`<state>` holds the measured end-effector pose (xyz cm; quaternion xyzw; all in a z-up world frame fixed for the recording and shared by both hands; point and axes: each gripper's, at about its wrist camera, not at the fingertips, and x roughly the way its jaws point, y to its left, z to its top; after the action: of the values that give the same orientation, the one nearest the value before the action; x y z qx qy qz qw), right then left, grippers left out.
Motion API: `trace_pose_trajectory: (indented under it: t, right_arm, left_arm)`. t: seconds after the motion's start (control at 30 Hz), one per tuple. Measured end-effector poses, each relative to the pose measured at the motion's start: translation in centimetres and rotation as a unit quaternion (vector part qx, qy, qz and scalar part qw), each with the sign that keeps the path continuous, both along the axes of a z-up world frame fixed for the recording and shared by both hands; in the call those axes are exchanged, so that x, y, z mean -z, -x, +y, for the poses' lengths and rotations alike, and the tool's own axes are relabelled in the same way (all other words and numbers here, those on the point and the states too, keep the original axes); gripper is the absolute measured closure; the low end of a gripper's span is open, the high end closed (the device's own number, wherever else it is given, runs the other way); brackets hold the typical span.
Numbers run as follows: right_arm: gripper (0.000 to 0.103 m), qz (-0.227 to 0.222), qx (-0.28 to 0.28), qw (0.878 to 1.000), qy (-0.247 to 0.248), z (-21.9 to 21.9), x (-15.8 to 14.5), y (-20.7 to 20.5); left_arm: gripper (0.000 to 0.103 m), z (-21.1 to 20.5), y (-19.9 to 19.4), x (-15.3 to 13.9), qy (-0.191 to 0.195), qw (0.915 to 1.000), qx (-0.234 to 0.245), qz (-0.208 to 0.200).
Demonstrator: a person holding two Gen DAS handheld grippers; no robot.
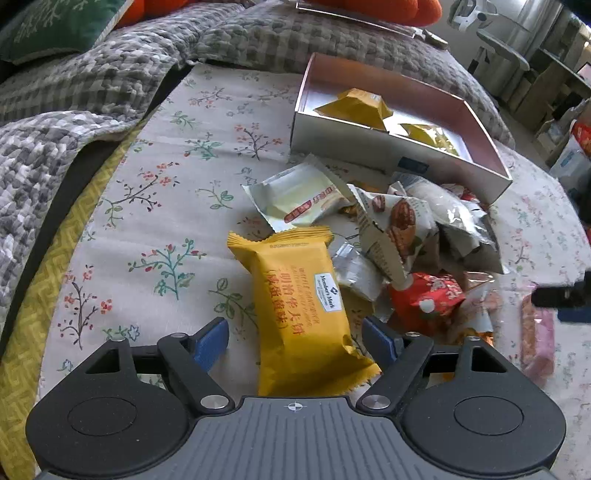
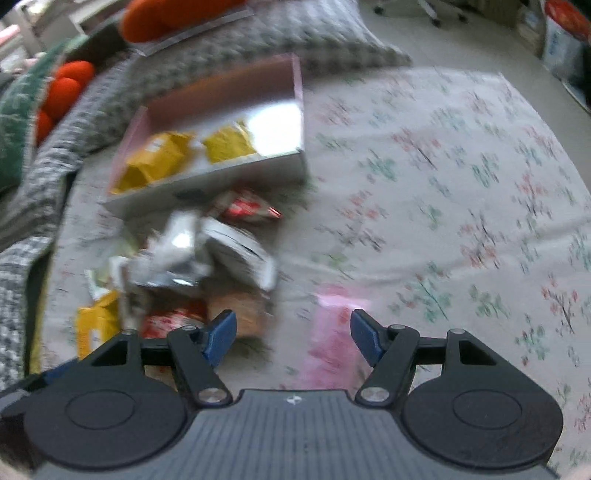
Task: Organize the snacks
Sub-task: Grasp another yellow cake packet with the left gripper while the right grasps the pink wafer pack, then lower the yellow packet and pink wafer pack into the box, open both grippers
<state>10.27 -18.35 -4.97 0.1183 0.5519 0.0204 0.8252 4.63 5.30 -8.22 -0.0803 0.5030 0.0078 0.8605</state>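
A yellow waffle-biscuit packet [image 1: 303,306] lies on the floral cloth between the fingers of my left gripper [image 1: 295,341], which is open; the pads do not press it. Behind it is a pile of mixed snack packets [image 1: 399,236] and an open white box [image 1: 406,155] with yellow packets [image 1: 358,107] inside. My right gripper [image 2: 291,338] is open over a pink packet [image 2: 332,332], which lies between its fingers. The right wrist view is blurred; it shows the box [image 2: 221,184] and the pile [image 2: 199,254] to the left.
A grey checked blanket [image 1: 110,85] borders the cloth at the left and back, with a green cushion [image 1: 55,26] and orange cushions [image 2: 66,88]. The floral cloth [image 2: 461,184] stretches to the right. Chairs and boxes stand on the floor beyond.
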Motion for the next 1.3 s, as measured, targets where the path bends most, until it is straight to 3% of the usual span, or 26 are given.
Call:
trace_pose_trajectory:
  t: [0.1, 0.17, 0.2, 0.23, 0.3, 0.4, 0.63, 0.97, 1.3]
  right_arm:
    - [0.040, 0.030, 0.005, 0.999, 0.016, -0.4, 1.6, 0.1]
    - [0.050, 0.047, 0.001, 0.999, 0.016, -0.2, 2.5, 0.2]
    - [0.052, 0.052, -0.003, 0.999, 0.012, -0.1, 2.8, 0.3]
    - [0.052, 0.052, -0.006, 0.999, 0.014, 0.1, 2.9, 0.3]
    - [0.067, 0.042, -0.012, 0.999, 0.022, 0.7, 2.8, 0.5]
    - [0.073, 0.035, -0.008, 0.999, 0.014, 0.8, 2.6, 0.7]
    - [0.074, 0.000, -0.004, 1.000, 0.020, 0.9, 0.9, 0.6]
    - [0.074, -0.056, -0.014, 0.998, -0.002, 1.0, -1.2, 0.3]
    - [0.074, -0.071, -0.026, 0.997, -0.021, 1.4, -2.0, -0.4]
  left_arm:
    - [0.027, 0.1, -0.3, 0.4, -0.004, 0.9999, -0.007, 0.009]
    - [0.034, 0.2, -0.3, 0.5, -0.005, 0.9999, -0.009, 0.008]
    - [0.043, 0.1, -0.3, 0.4, -0.006, 0.9999, -0.007, 0.007]
    - [0.052, 0.2, -0.2, 0.4, -0.005, 0.9999, -0.006, 0.006]
    - [0.061, 0.5, -0.2, 0.3, -0.003, 0.9999, -0.010, 0.005]
    - [0.066, 1.0, 0.0, 0.1, 0.008, 0.9998, -0.018, -0.002]
    - [0.068, 1.4, 0.3, -1.1, 0.015, 0.9994, -0.024, -0.021]
    - [0.068, 0.7, 0.5, -3.2, -0.009, 0.9979, -0.018, -0.061]
    - [0.068, -0.2, -0.1, -5.2, -0.010, 0.9959, -0.006, -0.089]
